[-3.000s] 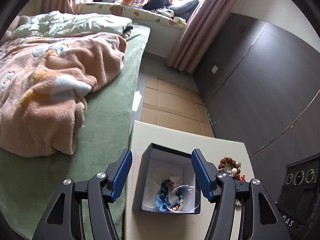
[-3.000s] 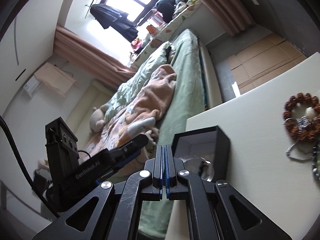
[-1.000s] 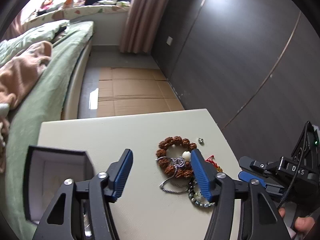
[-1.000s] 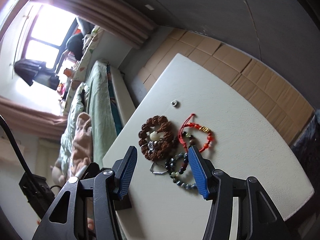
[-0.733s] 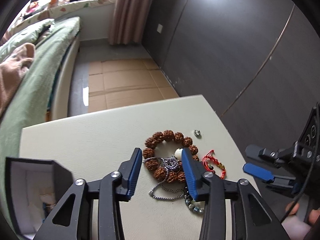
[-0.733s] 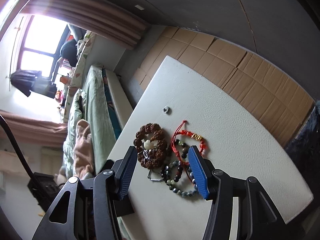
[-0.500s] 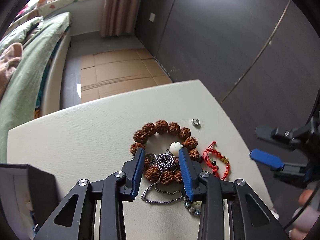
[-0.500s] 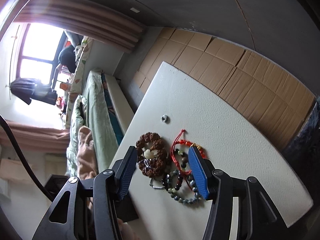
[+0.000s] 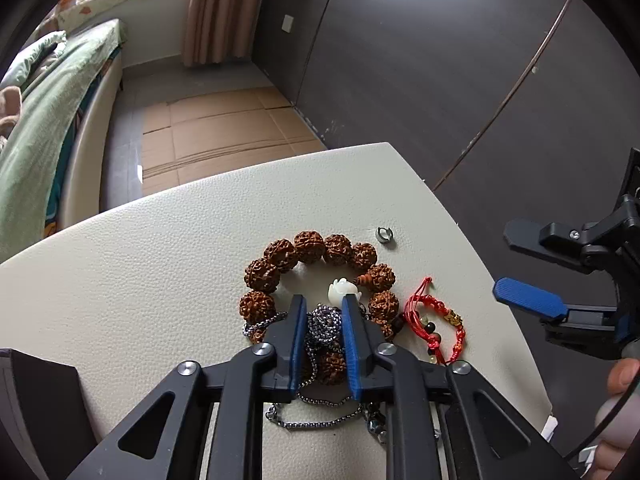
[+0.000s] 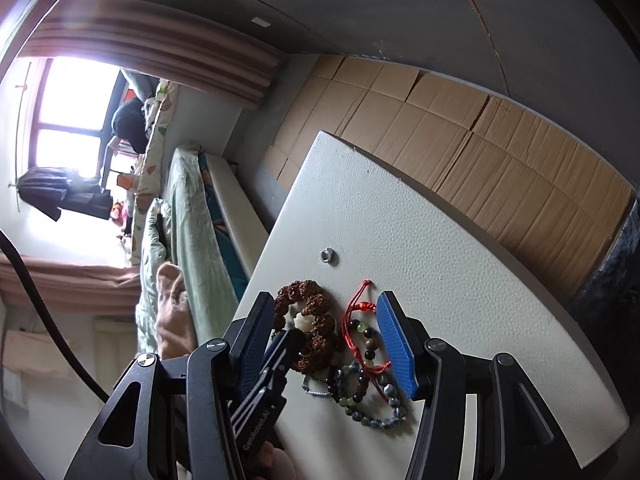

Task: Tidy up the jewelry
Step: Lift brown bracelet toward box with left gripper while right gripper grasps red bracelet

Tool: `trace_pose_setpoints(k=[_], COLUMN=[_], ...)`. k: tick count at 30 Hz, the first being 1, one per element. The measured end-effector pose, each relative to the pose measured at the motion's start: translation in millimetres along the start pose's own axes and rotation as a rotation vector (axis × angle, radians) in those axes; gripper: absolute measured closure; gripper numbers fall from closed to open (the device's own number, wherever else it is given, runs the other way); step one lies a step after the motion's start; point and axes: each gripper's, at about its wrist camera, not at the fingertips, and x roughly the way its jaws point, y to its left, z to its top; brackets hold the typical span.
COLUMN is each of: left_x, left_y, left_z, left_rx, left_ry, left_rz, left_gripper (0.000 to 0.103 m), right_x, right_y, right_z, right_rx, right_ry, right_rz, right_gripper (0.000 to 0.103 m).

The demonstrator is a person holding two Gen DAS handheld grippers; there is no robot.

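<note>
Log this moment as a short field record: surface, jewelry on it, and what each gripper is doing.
surface: cream table
pile: brown bead bracelet, silver chain bunched on it, red cord bracelet, grey-green bead bracelet
apart from pile: small ring
box: black box, at near left edge
left gripper: narrowed around the silver chain, contact unclear
right gripper: open, above the pile
</note>
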Motion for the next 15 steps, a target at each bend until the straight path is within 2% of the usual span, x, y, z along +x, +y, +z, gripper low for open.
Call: trace_pose_setpoints(k=[9,15], left_x=[-38.6,-70.4], left_y=[16.2,19.9], left_z=[7.9,9.8], left_rx=[-0.092,-0.128], left_ry=[-0.081,-0.155], left_rz=[-0.071,-0.096], left_gripper=[0.09,0.09], right_x=[5.1,9.8], right_y=[6.4,11.4], right_z=[-4.9,-12.4], right_rx=[-0.04,-0.103], right_ry=[0.014,0.027], right_rz=[-0.028,-0.087], right_gripper=[0.049,0.049])
